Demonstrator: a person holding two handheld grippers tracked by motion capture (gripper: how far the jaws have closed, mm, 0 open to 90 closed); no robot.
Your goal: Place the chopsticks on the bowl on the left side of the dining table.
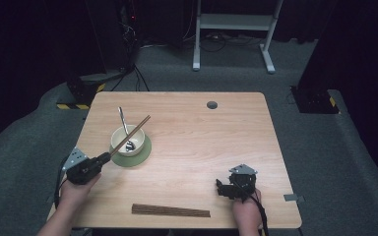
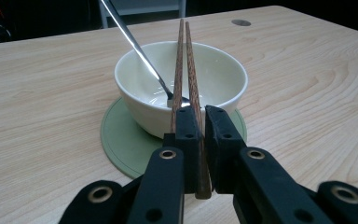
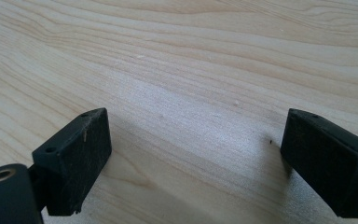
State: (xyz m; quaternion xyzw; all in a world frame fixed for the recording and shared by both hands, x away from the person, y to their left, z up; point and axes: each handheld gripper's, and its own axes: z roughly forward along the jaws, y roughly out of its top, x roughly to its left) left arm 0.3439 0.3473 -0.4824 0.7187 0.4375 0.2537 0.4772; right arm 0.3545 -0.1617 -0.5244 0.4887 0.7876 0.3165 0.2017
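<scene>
Chopsticks [image 2: 189, 70], a brown pair, were clamped in the left gripper [image 2: 200, 140], jaws squeezed tight on the near ends. Sticks ran forward and up from the jaws, over the near rim of the bowl [image 2: 223, 79] and across its mouth, tips past the far rim. From the high view the pair [image 1: 130, 135] slanted up-right from the left gripper [image 1: 103, 158] over the bowl [image 1: 120, 137]. Whether the sticks touched the rim, could not tell.

Bowl was white, sat on a round green mat [image 2: 121, 140] on the left part of the table [image 1: 202, 142]. A metal spoon [image 2: 140, 51] leaned inside the bowl, head at the bottom, handle sticking out over the far-left rim. Spoon lay just left of the sticks, close, handle angled away from them. It was the nearest thing in the way of the pair inside the bowl.

More chopsticks, a bundle [image 1: 171, 211], lay flat near the front edge of the table, between the two hands, well apart from the bowl. A grey round plug [image 1: 211, 104] sat in the tabletop near the far edge.

Right gripper [image 1: 225, 188] rested low at the front right, held by the right hand [image 1: 246, 211]. Its jaws stood wide apart with nothing between them, bare wood below [image 3: 191, 107]. Left hand [image 1: 76, 191] held its gripper at the front-left corner, cable trailing off the edge.
</scene>
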